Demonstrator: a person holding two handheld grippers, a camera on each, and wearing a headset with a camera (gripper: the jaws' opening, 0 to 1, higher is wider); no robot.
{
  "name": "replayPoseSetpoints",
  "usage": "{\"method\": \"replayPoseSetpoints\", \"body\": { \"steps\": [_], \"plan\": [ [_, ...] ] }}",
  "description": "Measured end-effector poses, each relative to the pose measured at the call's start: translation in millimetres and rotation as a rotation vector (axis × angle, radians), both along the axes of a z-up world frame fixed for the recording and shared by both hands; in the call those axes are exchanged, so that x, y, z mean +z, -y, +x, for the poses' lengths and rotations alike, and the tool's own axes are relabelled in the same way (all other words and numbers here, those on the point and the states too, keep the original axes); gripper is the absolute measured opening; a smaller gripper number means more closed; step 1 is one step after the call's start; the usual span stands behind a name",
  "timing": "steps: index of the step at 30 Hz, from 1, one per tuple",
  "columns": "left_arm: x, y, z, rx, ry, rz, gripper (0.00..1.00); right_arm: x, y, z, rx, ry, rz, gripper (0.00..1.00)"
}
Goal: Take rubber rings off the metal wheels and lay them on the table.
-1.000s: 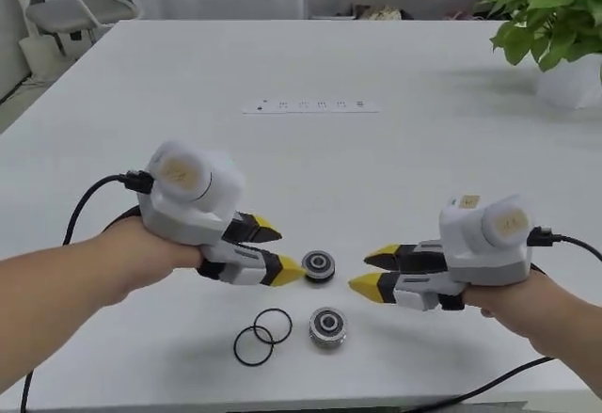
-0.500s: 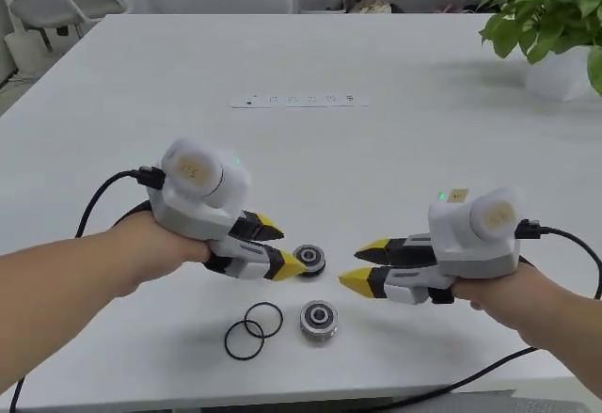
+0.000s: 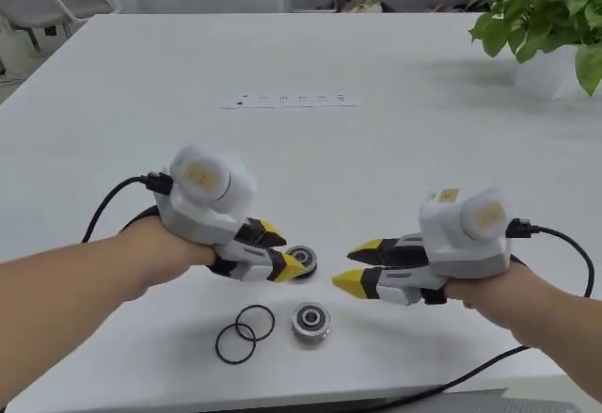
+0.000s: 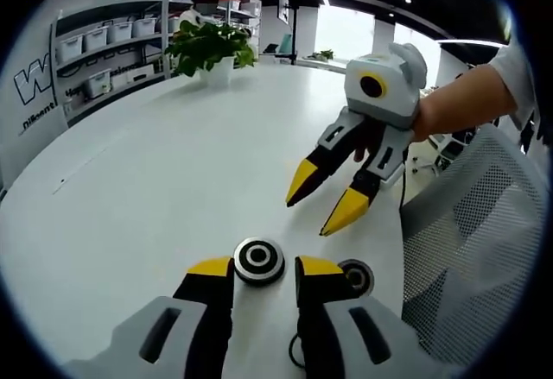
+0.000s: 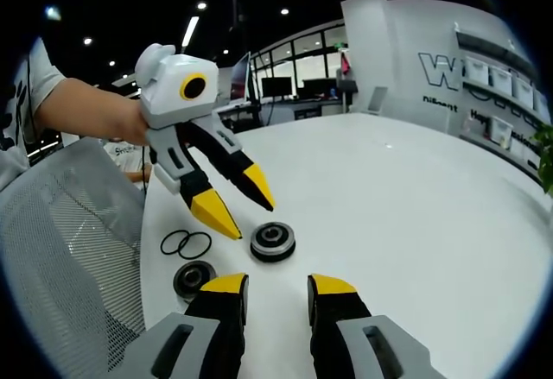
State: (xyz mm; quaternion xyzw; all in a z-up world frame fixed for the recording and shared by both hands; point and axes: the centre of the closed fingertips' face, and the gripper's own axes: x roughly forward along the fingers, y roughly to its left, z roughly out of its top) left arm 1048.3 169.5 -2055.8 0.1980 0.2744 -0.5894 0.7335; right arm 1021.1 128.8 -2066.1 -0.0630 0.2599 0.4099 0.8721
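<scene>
— While both tools hang low over the table (image 3: 404, 159), how does each one stand?
— Left gripper (image 3: 288, 252): jaws spread, pinching nothing. In the left gripper view its yellow tips flank the far wheel (image 4: 259, 260), one on each side and just beside it. Contact cannot be confirmed. Right gripper (image 3: 354, 264): jaws likewise parted, with nothing between them. Its tips point toward the left gripper and are clear of it.
— Location of the wheels?
— The far wheel lies flat on the table at the left gripper's tips. In the head view the lower tip partly covers it, and it shows a dark band round its rim. The near wheel (image 3: 310, 321) lies flat closer to the person, apart from both tools. In the head view it looks like grey metal.
— And the rubber rings?
— Two rubber rings (image 3: 245, 332) lie flat on the table just left of the near wheel. They overlap each other and are free of either wheel.
— Anything else on the surface?
— A power strip (image 3: 289, 101) well beyond the work, and a potted plant (image 3: 541, 8) at the far right.
</scene>
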Motion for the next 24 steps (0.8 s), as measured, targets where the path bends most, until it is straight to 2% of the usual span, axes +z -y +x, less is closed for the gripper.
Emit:
{"method": "replayPoseSetpoints", "body": {
  "steps": [7, 15, 19, 21, 22, 24],
  "plan": [
    [-6.5, 6.6, -1.7, -0.011, -0.005, 0.007, 0.21, -1.6, 0.4, 0.0, 0.0, -0.004, -0.001, 0.25],
    [-11.8, 7.1, 1.1, -0.012, 0.001, 0.025, 0.17, -2.5, -0.7, 1.4, 0.0, -0.005, 0.003, 0.25],
    [-11.0, 8.1, 1.4, -0.02, 0.018, 0.029, 0.14, -5.2, -0.8, 2.6, 0.002, -0.009, -0.002, 0.25],
    [-11.7, 9.0, 1.2, -0.053, 0.067, 0.049, 0.14, -5.7, -1.2, 3.3, 0.003, -0.01, -0.003, 0.25],
    [-11.4, 9.9, 0.2, -0.058, 0.074, 0.051, 0.14, -6.1, -1.7, 4.0, 0.004, -0.01, -0.003, 0.25],
    [-11.7, 9.9, 0.8, -0.047, 0.06, 0.047, 0.14, -6.8, -3.0, 5.4, 0.007, -0.01, -0.004, 0.25]
  ]
}}
